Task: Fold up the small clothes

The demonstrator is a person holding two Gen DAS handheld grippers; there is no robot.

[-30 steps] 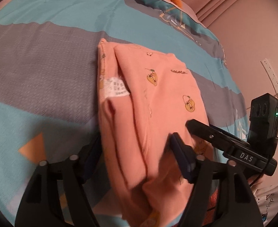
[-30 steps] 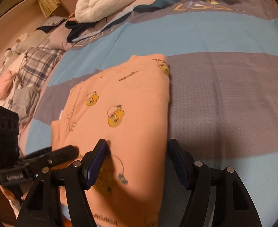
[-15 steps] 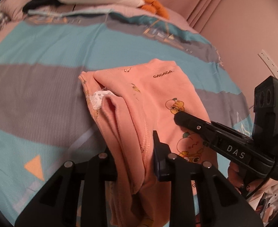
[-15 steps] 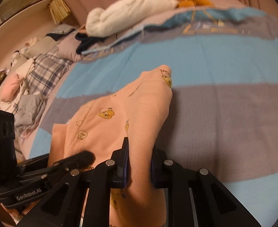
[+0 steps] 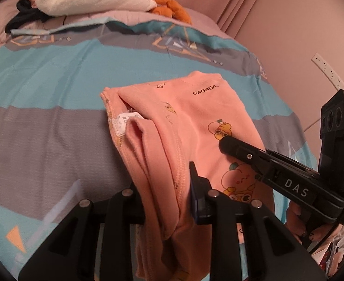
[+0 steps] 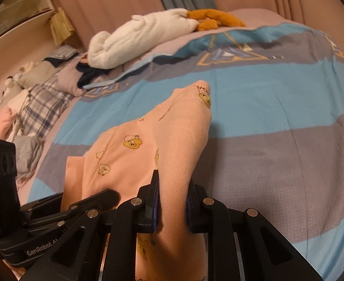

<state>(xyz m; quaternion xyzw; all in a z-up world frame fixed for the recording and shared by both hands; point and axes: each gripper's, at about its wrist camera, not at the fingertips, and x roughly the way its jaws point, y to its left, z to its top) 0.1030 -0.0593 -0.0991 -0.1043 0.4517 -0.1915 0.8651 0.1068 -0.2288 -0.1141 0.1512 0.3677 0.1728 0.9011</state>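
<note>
Pinching the near left edge of the garment (image 5: 195, 126), the left gripper (image 5: 169, 201) is clamped on it; the right gripper (image 6: 172, 201) is clamped on the near right edge, the far end resting on the bed (image 6: 277, 117).

One peach cotton garment printed with cartoon animals (image 5: 195, 126) lies on one blue-and-grey striped bedspread (image 5: 43, 121), alongside one white plush toy (image 6: 146, 37) and two black grippers.
</note>
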